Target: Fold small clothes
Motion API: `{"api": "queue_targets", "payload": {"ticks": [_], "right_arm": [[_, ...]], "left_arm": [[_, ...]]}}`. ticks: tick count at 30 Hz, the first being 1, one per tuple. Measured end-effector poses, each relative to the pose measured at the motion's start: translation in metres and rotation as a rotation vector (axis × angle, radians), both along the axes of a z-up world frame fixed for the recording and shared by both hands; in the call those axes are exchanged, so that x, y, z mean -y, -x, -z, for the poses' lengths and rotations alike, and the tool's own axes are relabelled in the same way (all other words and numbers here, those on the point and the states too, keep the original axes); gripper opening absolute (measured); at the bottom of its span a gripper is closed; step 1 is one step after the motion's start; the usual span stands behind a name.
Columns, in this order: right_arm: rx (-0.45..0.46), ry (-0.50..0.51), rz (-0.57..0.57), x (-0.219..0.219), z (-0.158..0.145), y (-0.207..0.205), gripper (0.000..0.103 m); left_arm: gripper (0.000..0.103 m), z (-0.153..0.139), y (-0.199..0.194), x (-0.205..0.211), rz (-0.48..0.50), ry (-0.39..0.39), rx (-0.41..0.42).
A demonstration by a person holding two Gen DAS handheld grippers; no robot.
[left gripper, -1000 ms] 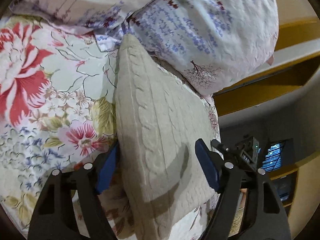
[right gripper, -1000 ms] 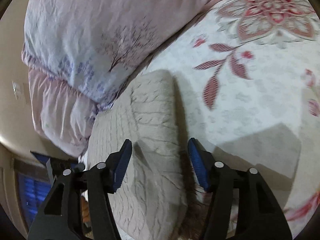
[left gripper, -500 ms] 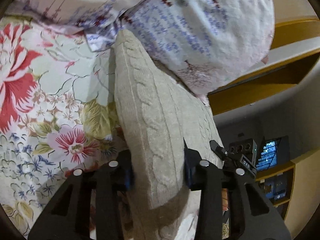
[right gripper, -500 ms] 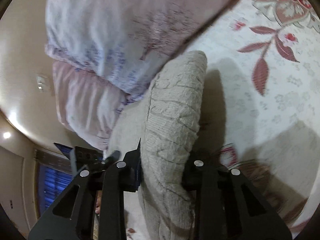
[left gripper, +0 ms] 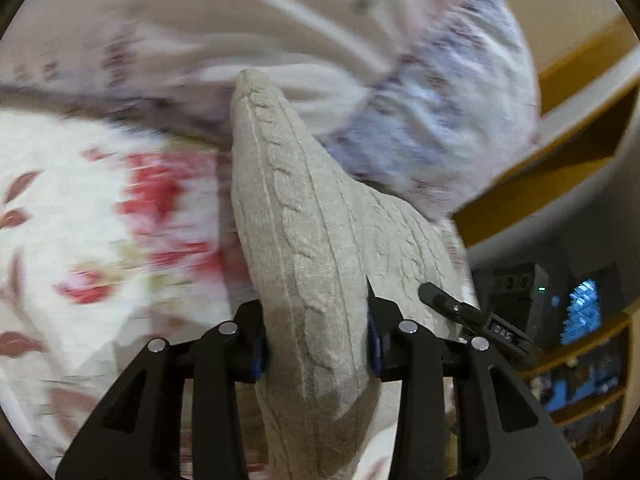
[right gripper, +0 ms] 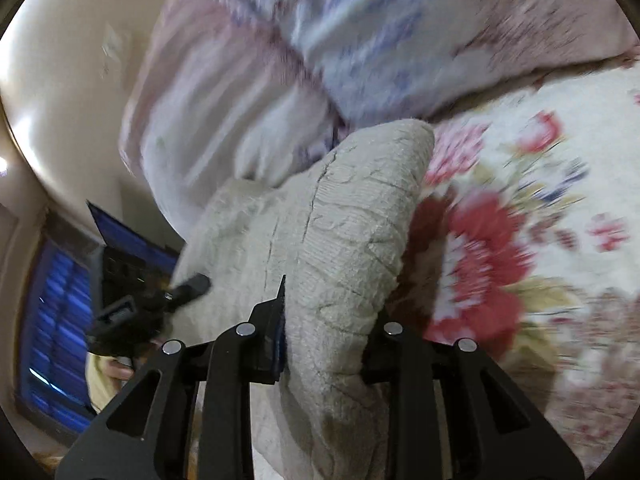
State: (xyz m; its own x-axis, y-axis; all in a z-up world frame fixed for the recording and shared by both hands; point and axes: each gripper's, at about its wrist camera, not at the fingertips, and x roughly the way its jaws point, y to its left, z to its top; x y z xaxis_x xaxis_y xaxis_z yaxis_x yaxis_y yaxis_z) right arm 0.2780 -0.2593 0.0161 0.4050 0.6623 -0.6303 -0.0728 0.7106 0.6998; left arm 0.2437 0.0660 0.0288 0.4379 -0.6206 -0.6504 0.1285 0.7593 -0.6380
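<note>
The left tongs (left gripper: 316,340) are opening slightly, yet their pads press a fold of the beige cable-knit garment (left gripper: 304,216) between them. The right tongs (right gripper: 324,340) are clamped on another fold of the same garment (right gripper: 340,216). The garment hangs bunched between both tongs, above the floral bedsheet (left gripper: 80,208). Beyond it lies a blurred, pale patterned quilt (right gripper: 360,40).
</note>
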Motion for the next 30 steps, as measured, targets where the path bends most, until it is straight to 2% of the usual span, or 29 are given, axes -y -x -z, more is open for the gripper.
{"api": "queue_targets", "payload": {"ticks": [2, 4, 6, 8, 10, 13, 15, 16, 17, 18, 20, 21, 23, 25, 28, 30], "right_arm": [[-0.021, 0.055, 0.011, -0.006, 0.008, -0.003, 0.034], [-0.055, 0.009, 0.021, -0.001, 0.012, -0.006, 0.038], [-0.065, -0.003, 0.025, 0.005, 0.01, -0.005, 0.039], [-0.047, -0.008, 0.04, 0.012, 0.006, 0.0, 0.04], [-0.017, -0.031, 0.082, 0.02, -0.002, 0.001, 0.04], [-0.023, -0.049, 0.126, 0.027, -0.001, -0.005, 0.04], [-0.025, -0.037, 0.143, 0.023, -0.001, -0.014, 0.04], [-0.013, -0.022, 0.145, 0.02, -0.002, -0.017, 0.036], [0.039, 0.013, 0.144, 0.014, -0.007, -0.02, 0.014], [0.082, 0.044, 0.141, 0.009, -0.013, -0.02, 0.01], [0.145, 0.111, 0.148, 0.006, -0.021, -0.016, 0.009], [0.142, 0.16, 0.157, 0.004, -0.019, -0.016, 0.009], [0.079, 0.232, 0.166, 0.004, -0.008, -0.018, 0.009], [0.04, 0.251, 0.166, 0.007, 0.0, -0.019, 0.01], [0.075, 0.313, 0.181, 0.007, -0.018, -0.009, 0.018], [0.136, 0.315, 0.173, 0.007, -0.034, 0.005, 0.025]], "left_arm": [[0.043, 0.022, -0.004, -0.011, -0.027, 0.019, -0.051], [0.049, 0.033, -0.002, -0.019, -0.047, 0.058, -0.05], [0.058, 0.032, 0.0, -0.02, -0.056, 0.029, -0.026], [0.059, 0.021, 0.007, -0.021, -0.075, -0.042, 0.031], [0.06, 0.005, 0.017, -0.02, -0.108, -0.117, 0.124], [0.061, -0.015, 0.031, -0.018, -0.128, -0.168, 0.252], [0.062, -0.026, 0.042, -0.007, -0.1, -0.204, 0.324], [0.063, -0.029, 0.045, 0.0, -0.084, -0.226, 0.346], [0.064, -0.031, 0.048, 0.009, -0.061, -0.25, 0.364], [0.064, -0.032, 0.049, 0.016, -0.039, -0.267, 0.375], [0.064, -0.03, 0.053, 0.026, -0.013, -0.29, 0.377], [0.064, -0.029, 0.054, 0.029, -0.002, -0.301, 0.373], [0.064, -0.025, 0.054, 0.039, 0.013, -0.33, 0.367], [0.064, -0.022, 0.056, 0.046, 0.019, -0.376, 0.378], [0.069, -0.022, 0.063, 0.048, 0.014, -0.414, 0.386], [0.072, -0.023, 0.069, 0.045, -0.008, -0.441, 0.389]]}}
